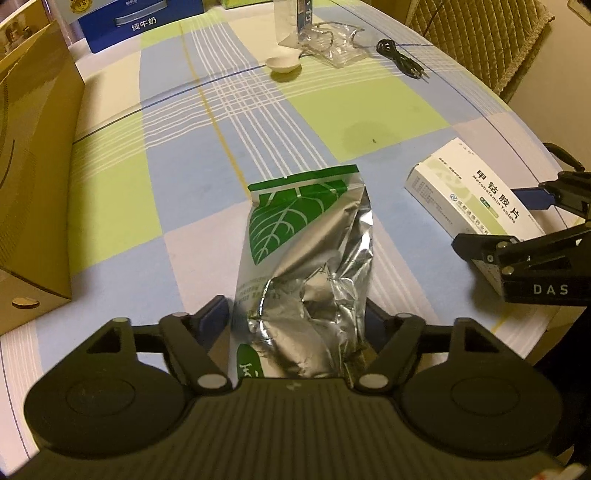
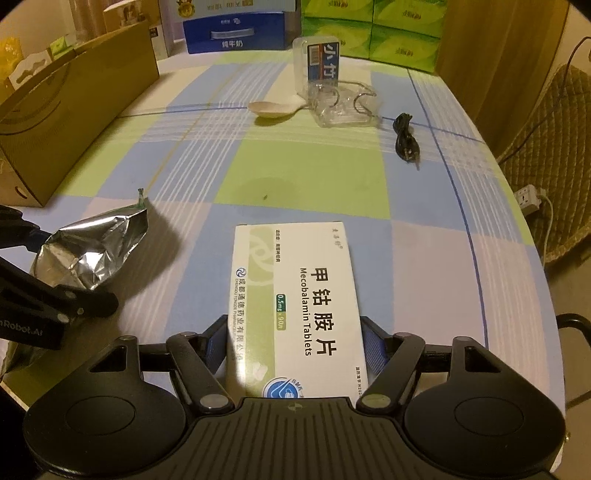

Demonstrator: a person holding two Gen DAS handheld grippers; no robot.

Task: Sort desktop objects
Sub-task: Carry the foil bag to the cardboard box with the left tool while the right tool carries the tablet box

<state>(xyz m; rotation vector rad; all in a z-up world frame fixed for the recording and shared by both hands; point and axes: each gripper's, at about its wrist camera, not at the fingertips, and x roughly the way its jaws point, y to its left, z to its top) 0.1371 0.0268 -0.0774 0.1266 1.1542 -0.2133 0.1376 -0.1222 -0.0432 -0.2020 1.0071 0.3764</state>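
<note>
A crumpled silver foil bag (image 1: 306, 258) with a green leaf print sticks out forward between my left gripper's (image 1: 295, 317) fingers, which are shut on its lower part. In the right wrist view the same foil bag (image 2: 92, 251) hangs at the left in the left gripper (image 2: 66, 266), casting a shadow on the cloth. A white medicine box (image 2: 299, 295) labelled Mecobalamin Tablets lies lengthwise between my right gripper's (image 2: 295, 343) blue pads, which press on its two long sides. In the left wrist view the medicine box (image 1: 469, 188) is at the right, in the right gripper (image 1: 509, 221).
A checked tablecloth (image 2: 303, 173) covers the table. A large cardboard box (image 1: 33, 177) stands on the left. At the back are a blue milk carton (image 2: 232, 35), green tissue packs (image 2: 373, 29), a clear plastic container (image 2: 332, 92), a white spoon (image 2: 273, 108) and a black cable (image 2: 404, 138). A woven chair (image 2: 550, 155) stands to the right.
</note>
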